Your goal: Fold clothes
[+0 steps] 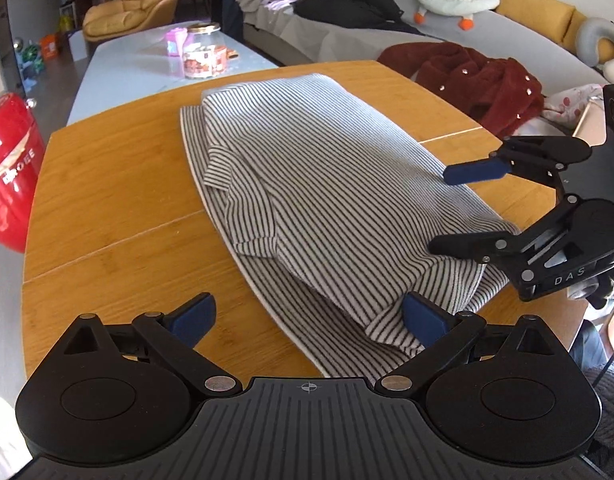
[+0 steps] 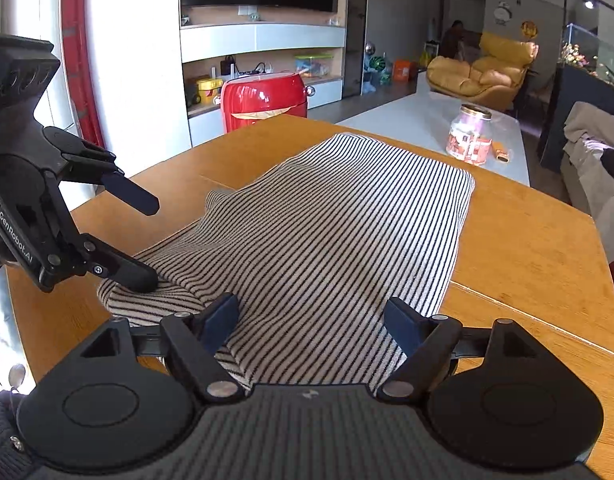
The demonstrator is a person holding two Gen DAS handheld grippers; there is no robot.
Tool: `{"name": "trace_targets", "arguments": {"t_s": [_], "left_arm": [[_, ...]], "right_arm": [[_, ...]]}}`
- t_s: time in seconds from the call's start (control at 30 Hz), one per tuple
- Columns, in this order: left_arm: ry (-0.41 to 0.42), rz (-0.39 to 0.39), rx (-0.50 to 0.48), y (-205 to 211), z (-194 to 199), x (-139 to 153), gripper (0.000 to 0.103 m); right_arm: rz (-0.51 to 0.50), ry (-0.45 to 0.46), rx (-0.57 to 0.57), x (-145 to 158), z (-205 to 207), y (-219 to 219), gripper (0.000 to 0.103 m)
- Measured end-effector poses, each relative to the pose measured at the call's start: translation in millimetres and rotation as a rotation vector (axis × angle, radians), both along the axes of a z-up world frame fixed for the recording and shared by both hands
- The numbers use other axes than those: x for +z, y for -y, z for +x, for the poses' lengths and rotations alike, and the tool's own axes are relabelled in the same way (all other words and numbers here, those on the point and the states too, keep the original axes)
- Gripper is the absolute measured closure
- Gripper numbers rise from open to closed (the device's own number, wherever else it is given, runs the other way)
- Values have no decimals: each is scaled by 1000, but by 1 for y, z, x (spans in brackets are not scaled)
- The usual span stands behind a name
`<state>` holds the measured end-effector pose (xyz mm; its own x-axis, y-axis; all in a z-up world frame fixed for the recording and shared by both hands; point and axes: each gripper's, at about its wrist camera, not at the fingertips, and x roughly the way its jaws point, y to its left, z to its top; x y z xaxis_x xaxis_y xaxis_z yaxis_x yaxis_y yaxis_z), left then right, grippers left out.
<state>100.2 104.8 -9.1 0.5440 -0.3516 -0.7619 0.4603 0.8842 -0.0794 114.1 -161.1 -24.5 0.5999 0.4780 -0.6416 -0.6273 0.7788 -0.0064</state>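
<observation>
- While the black-and-white striped knit garment (image 1: 323,184) lies folded into a long band across the middle of the oval bamboo-topped desk (image 1: 107,200), we judge the step in hand to be taking hold of its near end for the next fold.
- The left gripper (image 1: 307,316) stands spread, one blue pad over bare wood, the other touching the near hem; nothing is pinched.
- The right gripper (image 2: 311,316) is likewise spread, straddling the cloth at the near edge, with its pads not pressing.
- To do this well, we would catch every layer at both corners and lift evenly, so the loose sleeve (image 1: 243,184) on the left side stays tucked.
- The red furry coat (image 1: 467,76) on the sofa lies well apart.
</observation>
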Motion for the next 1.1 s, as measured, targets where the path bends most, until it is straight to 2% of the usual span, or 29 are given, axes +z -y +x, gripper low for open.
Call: {"name": "trace_targets", "arguments": {"t_s": [0.13, 0.27, 0.33, 0.37, 0.5, 0.53, 0.57, 0.63, 0.7, 0.8, 0.93, 1.0, 1.1], "left_arm": [[35, 7, 40, -12, 1, 10, 0], [43, 3, 123, -27, 8, 14, 0], [34, -15, 144, -32, 12, 15, 0], [30, -23, 147, -33, 13, 16, 0], [39, -15, 115, -31, 9, 21, 0], [40, -16, 105, -32, 6, 22, 0], [41, -17, 95, -32, 4, 23, 0], [44, -20, 75, -32, 0, 26, 0], [46, -29, 46, -32, -4, 27, 0], [50, -42, 1, -31, -9, 29, 0], [37, -60, -80, -28, -17, 26, 0], [36, -27, -113, -20, -20, 20, 0], [37, 54, -98, -7, -15, 4, 0]], "right_arm": [[5, 49, 65, 14, -14, 4, 17], [-27, 116, 237, 20, -42, -16, 17], [-41, 75, 291, 13, -48, -29, 18], [-69, 90, 303, 8, -51, -33, 18], [-244, 267, 318, -18, -68, -50, 18], [-261, 274, 311, -19, -68, -52, 22], [-242, 232, 290, -15, -61, -51, 28], [-125, 94, 223, -5, -40, -39, 34], [9, -60, 150, 5, -15, -23, 34], [146, -200, 74, 6, 10, 0, 34], [204, -254, 48, 5, 17, 11, 34], [178, -226, 58, 3, 12, 10, 34], [76, -124, 104, 1, -3, -8, 31]]}}
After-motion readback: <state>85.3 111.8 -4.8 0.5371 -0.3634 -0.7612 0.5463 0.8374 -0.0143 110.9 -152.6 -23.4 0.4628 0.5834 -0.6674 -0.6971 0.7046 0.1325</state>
